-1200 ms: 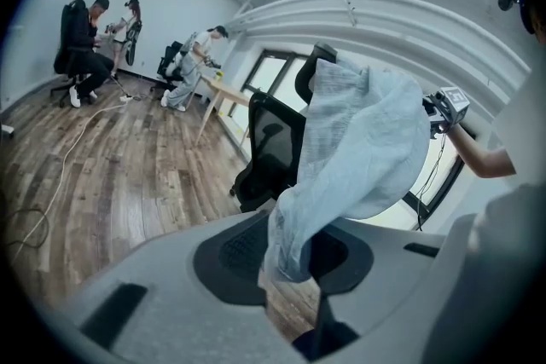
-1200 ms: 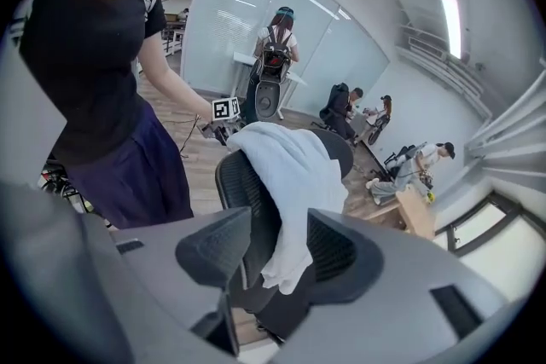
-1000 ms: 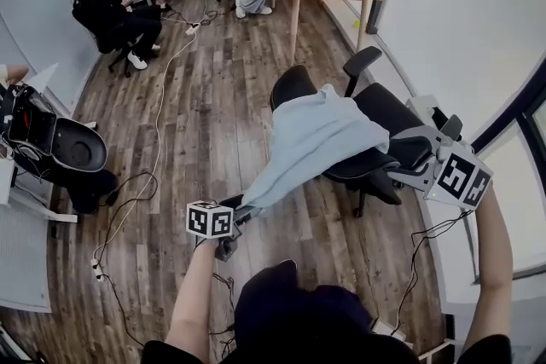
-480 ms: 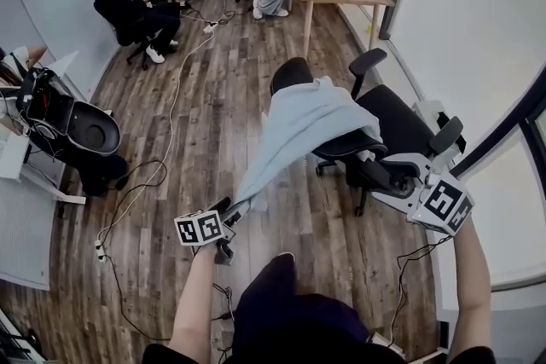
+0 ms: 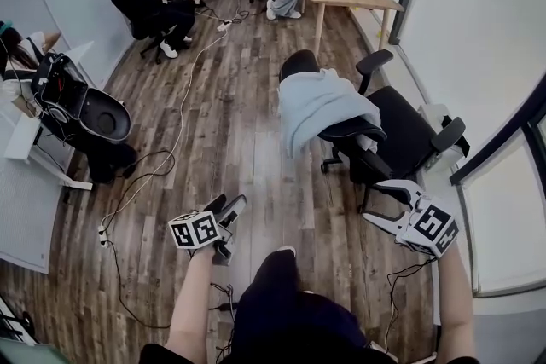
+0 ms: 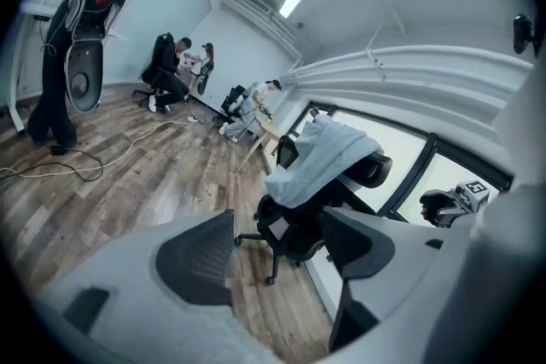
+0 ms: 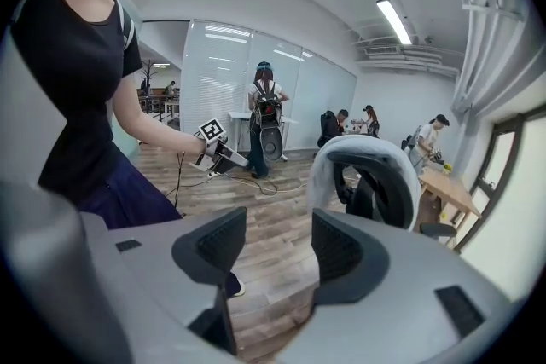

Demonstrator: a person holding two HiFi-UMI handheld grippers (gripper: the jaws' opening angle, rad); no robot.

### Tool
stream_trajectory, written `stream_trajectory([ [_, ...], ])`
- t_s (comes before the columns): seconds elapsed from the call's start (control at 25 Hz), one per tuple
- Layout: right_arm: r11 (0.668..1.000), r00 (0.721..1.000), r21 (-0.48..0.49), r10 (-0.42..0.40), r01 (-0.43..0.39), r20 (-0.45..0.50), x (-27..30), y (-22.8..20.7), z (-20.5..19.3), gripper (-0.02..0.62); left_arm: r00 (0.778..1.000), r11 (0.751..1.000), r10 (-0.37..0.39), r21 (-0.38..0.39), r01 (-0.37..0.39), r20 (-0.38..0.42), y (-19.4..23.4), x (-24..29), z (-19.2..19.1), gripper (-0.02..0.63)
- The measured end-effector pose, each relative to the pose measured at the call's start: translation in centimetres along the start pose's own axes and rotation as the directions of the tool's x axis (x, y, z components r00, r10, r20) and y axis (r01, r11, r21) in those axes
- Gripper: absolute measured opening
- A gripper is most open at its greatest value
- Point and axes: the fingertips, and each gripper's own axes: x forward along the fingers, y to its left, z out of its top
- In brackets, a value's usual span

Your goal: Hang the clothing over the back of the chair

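Both grippers are empty and clear of the chair [image 5: 408, 125]. The left gripper [image 5: 230, 205], well apart from the chair, has just been opening its jaws (now spread wide, nothing between them). The right gripper [image 5: 375, 202], near the chair's base, has its jaws apart too. The pale blue clothing [image 5: 320, 102] lies draped over the chair's back.
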Motion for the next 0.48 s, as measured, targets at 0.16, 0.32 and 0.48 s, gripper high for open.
stream_trajectory([
  [0.16, 0.998, 1.0, 0.06, -0.017, 0.016, 0.018, 0.3, 1.9, -1.2, 0.224, 0.999, 0.999, -0.017, 0.045, 0.019, -0.038, -1.4, -1.2, -2.4, 0.299],
  [0.32, 0.988, 0.999, 0.148, -0.041, 0.036, 0.03, 0.3, 3.8, -2.7, 0.224, 0.994, 0.992, -0.066, 0.103, 0.074, -0.083, -4.3, -2.0, -4.7, 0.299],
  [0.48, 0.972, 0.993, 0.215, -0.108, 0.095, 0.046, 0.3, 4.8, -3.3, 0.224, 0.986, 0.977, -0.129, 0.159, 0.145, -0.106, -7.6, -2.3, -5.9, 0.299],
])
